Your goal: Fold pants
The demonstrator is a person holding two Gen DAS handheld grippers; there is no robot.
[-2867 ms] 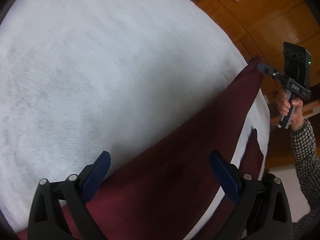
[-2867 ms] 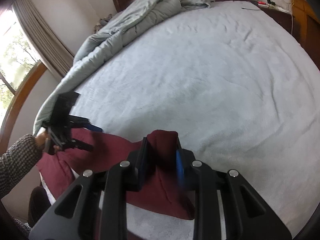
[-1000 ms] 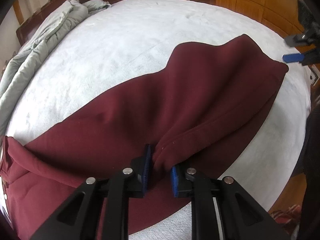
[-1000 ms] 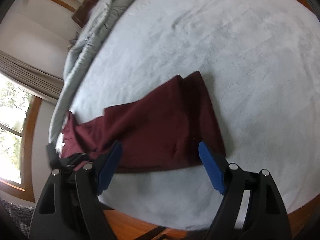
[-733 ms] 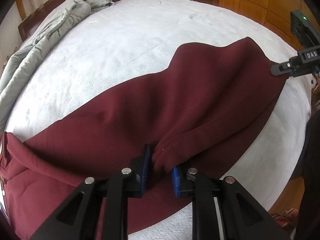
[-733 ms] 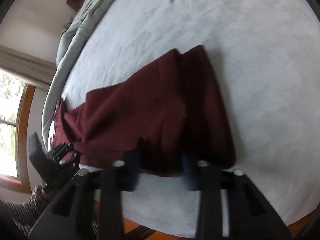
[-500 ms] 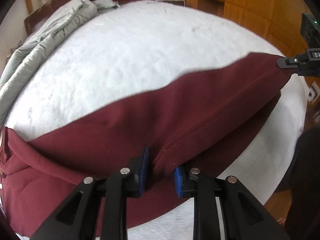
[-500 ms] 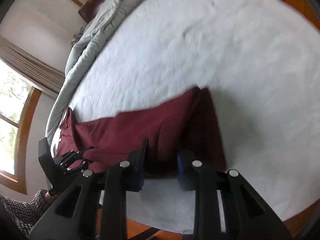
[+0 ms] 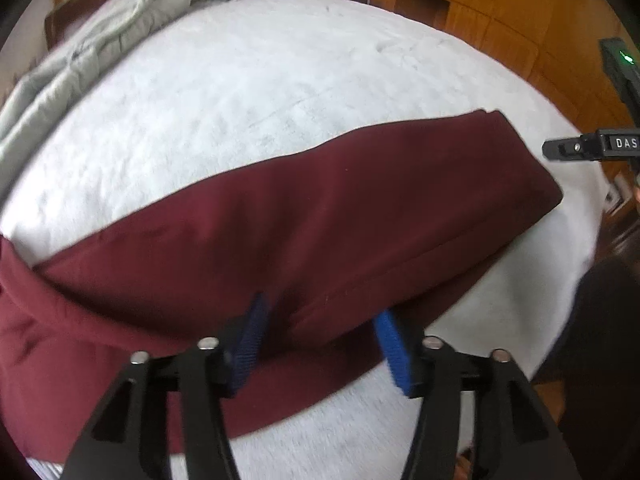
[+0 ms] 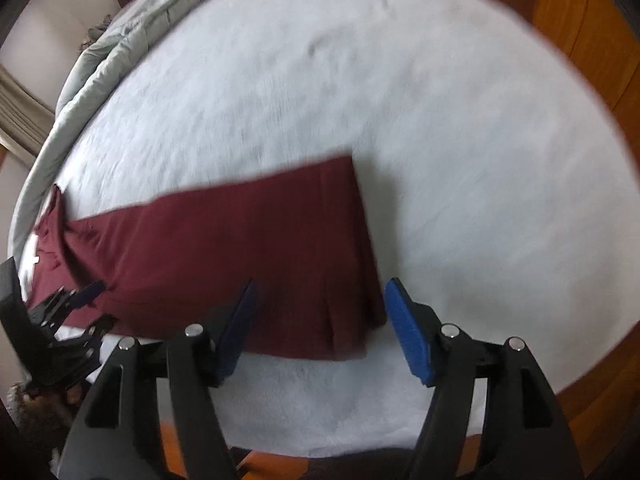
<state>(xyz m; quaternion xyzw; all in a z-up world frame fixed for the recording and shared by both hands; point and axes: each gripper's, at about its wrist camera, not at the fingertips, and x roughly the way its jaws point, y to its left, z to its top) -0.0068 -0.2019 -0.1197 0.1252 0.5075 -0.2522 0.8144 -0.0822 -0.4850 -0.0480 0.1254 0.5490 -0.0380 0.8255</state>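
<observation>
Maroon fleece pants (image 9: 320, 232) lie flat on the pale grey plush bed (image 9: 280, 100), one leg laid lengthwise over the other, so the first fold looks done. From the left wrist view, the left hand-held gripper (image 9: 320, 332) hangs over the near edge of the cloth at about mid-length. Its jaws have just been opening and now stand about half apart; a ridge of the doubled fabric runs between the blue pads (image 9: 394, 348), but they no longer pinch it. Ahead and to the right of it, past the cuff end of the pants, the right hand-held gripper (image 9: 576, 148) shows side-on, clear of the cloth. Far ahead on the left a bunched grey-green quilt (image 9: 100, 52) lies along the bed's edge.

From the right wrist view, the right hand-held gripper (image 10: 320, 320) is above the cuff end of the pants (image 10: 240, 248), jaws likewise just opened to about half their spread and holding nothing (the cuff corner lies below and between the pads, untouched). To its left the other hand-held gripper (image 10: 84, 308) sits by the waist half, with the waistband beyond it.

What is left, as I judge it, is the crosswise folding: cuffs brought over toward the waist, perhaps once more after that, then smoothing. This view is blurred, so fine wrinkles cannot be told.

No container is in either view.
</observation>
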